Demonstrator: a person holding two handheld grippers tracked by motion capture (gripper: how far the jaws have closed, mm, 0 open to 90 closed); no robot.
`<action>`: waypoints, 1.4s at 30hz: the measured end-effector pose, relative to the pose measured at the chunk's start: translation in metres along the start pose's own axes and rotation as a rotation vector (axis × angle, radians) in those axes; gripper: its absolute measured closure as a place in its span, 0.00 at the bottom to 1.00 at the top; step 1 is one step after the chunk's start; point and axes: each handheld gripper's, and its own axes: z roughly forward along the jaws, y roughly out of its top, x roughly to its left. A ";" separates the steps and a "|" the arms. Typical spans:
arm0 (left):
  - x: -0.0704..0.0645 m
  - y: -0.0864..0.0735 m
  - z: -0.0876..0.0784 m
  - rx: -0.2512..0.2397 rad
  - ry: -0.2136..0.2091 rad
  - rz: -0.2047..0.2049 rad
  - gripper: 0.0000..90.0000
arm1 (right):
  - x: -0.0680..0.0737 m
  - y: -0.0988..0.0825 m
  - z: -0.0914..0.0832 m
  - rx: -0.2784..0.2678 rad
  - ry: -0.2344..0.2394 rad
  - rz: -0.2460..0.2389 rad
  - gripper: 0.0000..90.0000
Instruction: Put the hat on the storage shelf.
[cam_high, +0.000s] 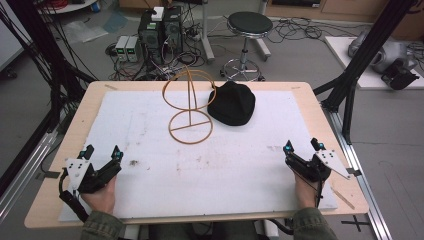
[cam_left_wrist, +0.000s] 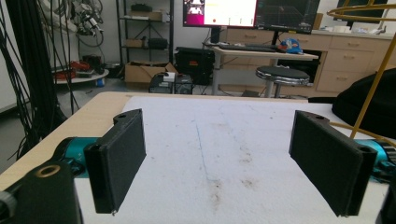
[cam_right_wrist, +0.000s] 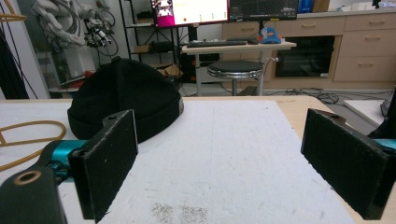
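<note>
Both grippers, left gripper (cam_high: 102, 152) and right gripper (cam_high: 303, 146), rested near the table's front edge with jaws spread wide and empty. The soft black knitted beanie (cam_high: 231, 103) lay at the far side of the white foam mat (cam_high: 150, 130), just beside, perhaps touching, the thin golden wire hat stand (cam_high: 189, 105). A careless reach could have tipped that light stand, or pinched only loose fabric.

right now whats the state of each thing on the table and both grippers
black beanie: lying on the white mat, crown up, beside the stand, not held
gold wire hat stand: upright on its ring base, nothing on it
left gripper: open, nothing between the jaws, low over the mat's near left
right gripper: open, nothing between the jaws, low over the mat's near right
</note>
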 end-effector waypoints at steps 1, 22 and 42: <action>0.000 0.000 0.000 0.000 0.000 0.000 0.21 | 0.000 0.000 0.000 0.000 0.000 -0.001 0.11; 0.000 0.000 0.001 0.001 0.000 -0.003 0.21 | -0.001 0.000 -0.001 -0.001 -0.002 0.011 0.11; -0.002 0.001 0.001 0.025 -0.024 0.014 0.21 | 0.002 0.021 0.023 0.061 0.058 -0.014 0.11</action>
